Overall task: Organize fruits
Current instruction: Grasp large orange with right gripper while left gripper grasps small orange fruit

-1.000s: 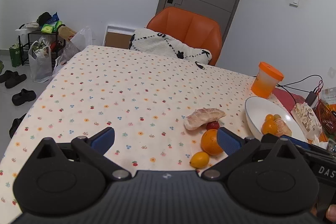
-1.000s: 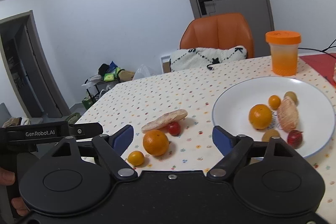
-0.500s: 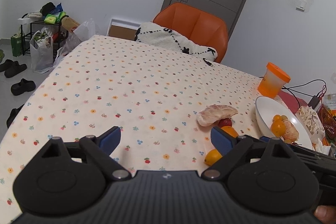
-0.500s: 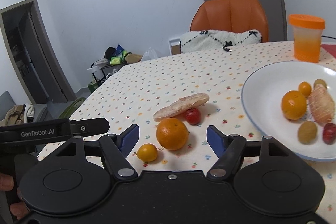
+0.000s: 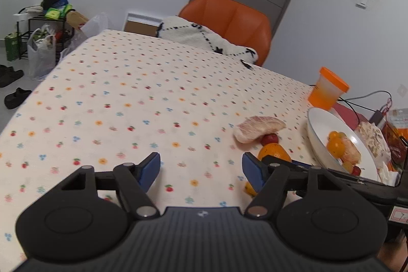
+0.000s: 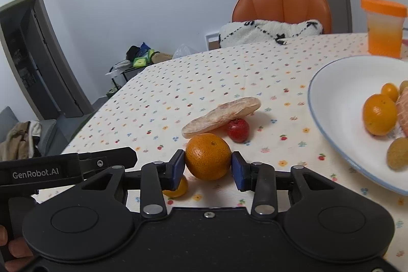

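Bracketing the orange (image 6: 207, 156) with my right gripper (image 6: 207, 170), I note both blue pads sit against or just beside its flanks at the widest girth; whether they press is not clear, so I cannot tell if the grip is made. The fruit rests on the bench (image 6: 178, 83), near its front edge, with a small yellow citrus (image 6: 177, 189) just beside it behind my left pad, a red fruit (image 6: 238, 129) just beyond, and a peeled pomelo segment (image 6: 221, 114) lying partly over that red fruit.

Handling assessment: the orange appears firm, round, moderately weighty, with a pebbled rind that should give the pads fair purchase. Being round, it may roll or squirt forward if pinched off centre. The hold belongs across the equator, pads opposite each other, as they stand now. Moderate force should suffice; hard clamping risks bruising.

The white plate (image 6: 331, 83) lies to the right, well apart from the orange, already carrying several fruits; I judge it the destination.

My left gripper (image 5: 201, 170) hangs over bare cloth with its fingers spread wide, empty.

Risk noted: lifting could nudge the small citrus.
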Demonstrator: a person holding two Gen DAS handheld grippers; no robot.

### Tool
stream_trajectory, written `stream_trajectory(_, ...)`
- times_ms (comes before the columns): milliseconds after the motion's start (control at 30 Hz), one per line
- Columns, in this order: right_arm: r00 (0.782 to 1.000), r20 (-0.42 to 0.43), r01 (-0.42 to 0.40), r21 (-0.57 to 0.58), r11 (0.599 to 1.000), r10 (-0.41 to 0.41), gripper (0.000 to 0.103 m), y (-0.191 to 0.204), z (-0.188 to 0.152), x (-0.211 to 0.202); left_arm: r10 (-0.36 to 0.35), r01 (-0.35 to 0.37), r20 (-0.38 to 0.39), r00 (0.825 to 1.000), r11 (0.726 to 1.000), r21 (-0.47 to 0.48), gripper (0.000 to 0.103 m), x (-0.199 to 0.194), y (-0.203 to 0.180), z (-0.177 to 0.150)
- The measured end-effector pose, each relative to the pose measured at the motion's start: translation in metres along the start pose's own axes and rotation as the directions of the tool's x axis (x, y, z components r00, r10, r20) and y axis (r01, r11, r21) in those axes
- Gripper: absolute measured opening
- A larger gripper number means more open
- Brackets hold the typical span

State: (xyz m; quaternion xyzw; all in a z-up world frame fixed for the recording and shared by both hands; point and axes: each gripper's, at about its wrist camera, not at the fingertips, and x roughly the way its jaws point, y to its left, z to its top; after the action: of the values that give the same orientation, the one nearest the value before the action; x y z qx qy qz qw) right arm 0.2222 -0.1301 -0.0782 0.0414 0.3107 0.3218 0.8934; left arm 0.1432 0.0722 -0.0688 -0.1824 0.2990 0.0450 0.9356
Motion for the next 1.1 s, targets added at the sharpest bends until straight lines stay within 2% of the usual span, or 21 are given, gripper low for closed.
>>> stream_trajectory(333,0.999,0.014,0.037,0.017,0.999,-0.037,0.037,-0.012,-0.004,-0.017,-0.061,0.061,-0.016,0.998,0.998,0.029,0.068,0.005,-0.018,-0.01)
stream_trajectory(467,0.999,0.022,0.042,0.021,0.999,-0.043,0.037,-0.015,-0.004,-0.022,-0.075,0.077,-0.031,0.997,0.996,0.035,0.055,0.008,-0.024,-0.012)
stream_trajectory(700,0.998,0.038,0.055,0.028,0.998,-0.056,0.037,-0.02,-0.004,-0.033,-0.11,0.113,-0.051,0.993,0.992,0.055,0.051,0.014,-0.036,-0.015)
stream_trajectory(767,0.997,0.044,0.06,0.029,0.998,-0.061,0.037,-0.021,-0.005,-0.037,-0.113,0.116,-0.055,0.992,0.991,0.06,0.036,0.017,-0.04,-0.016)
stream_trajectory(833,0.997,0.049,0.064,0.03,0.997,-0.065,0.037,-0.022,-0.005,-0.04,-0.106,0.111,-0.067,0.992,0.992,0.064,0.025,0.02,-0.041,-0.016)
stream_trajectory(1100,0.995,0.071,0.072,0.04,0.997,-0.075,0.037,-0.027,-0.004,-0.05,-0.094,0.097,-0.04,0.995,0.992,0.079,0.025,0.017,-0.047,-0.012)
